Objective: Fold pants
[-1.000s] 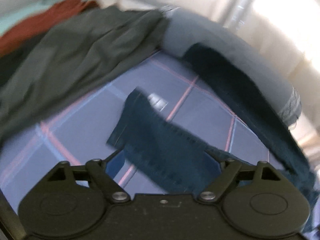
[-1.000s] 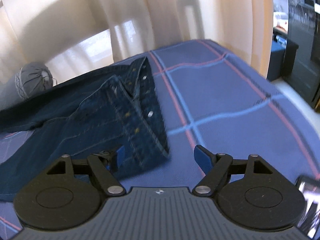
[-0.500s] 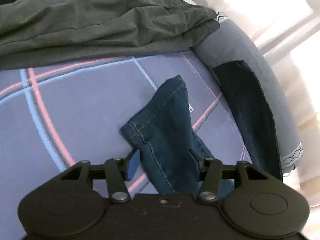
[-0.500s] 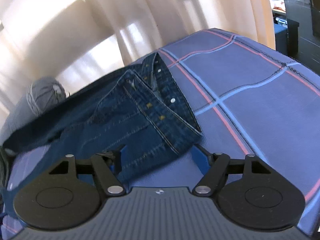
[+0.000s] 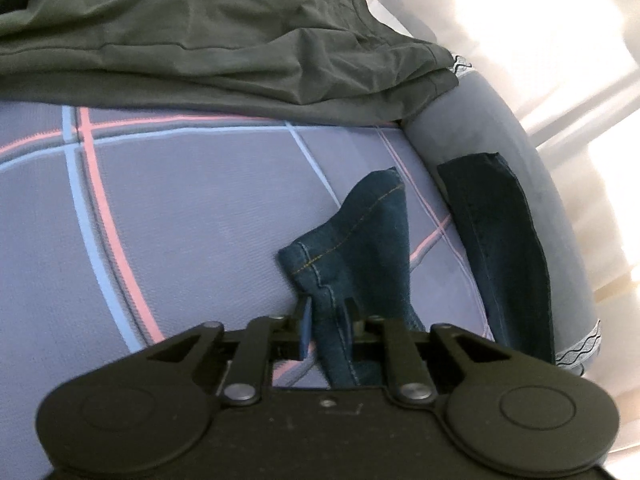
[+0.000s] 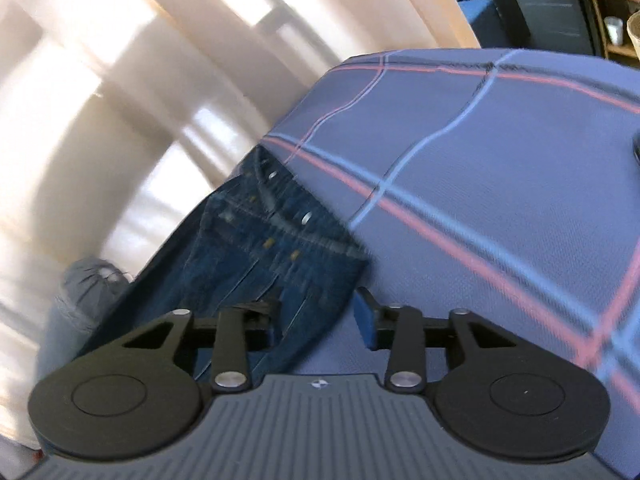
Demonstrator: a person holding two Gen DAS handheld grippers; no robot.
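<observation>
Left wrist view. The left gripper has its fingers drawn narrow, pinched on the hem end of one leg of the dark blue jeans. That leg cuff stands up in a peak from the blue plaid bedspread (pink and pale blue lines cross it). The other leg lies apart to the right, draped along a grey bolster pillow at the bed's edge. An olive green garment is heaped across the top of the view, its corner resting on the bolster. Pale curtains fill the right side.

Right wrist view. The right gripper has its fingers set wide, one on each side of the jeans' waistband corner, not closed on it (the picture is blurred). The button fly lies open, metal buttons showing. The jeans run back leftward to the bolster's gathered end. The bedspread occupies the right half; curtains stand behind.
</observation>
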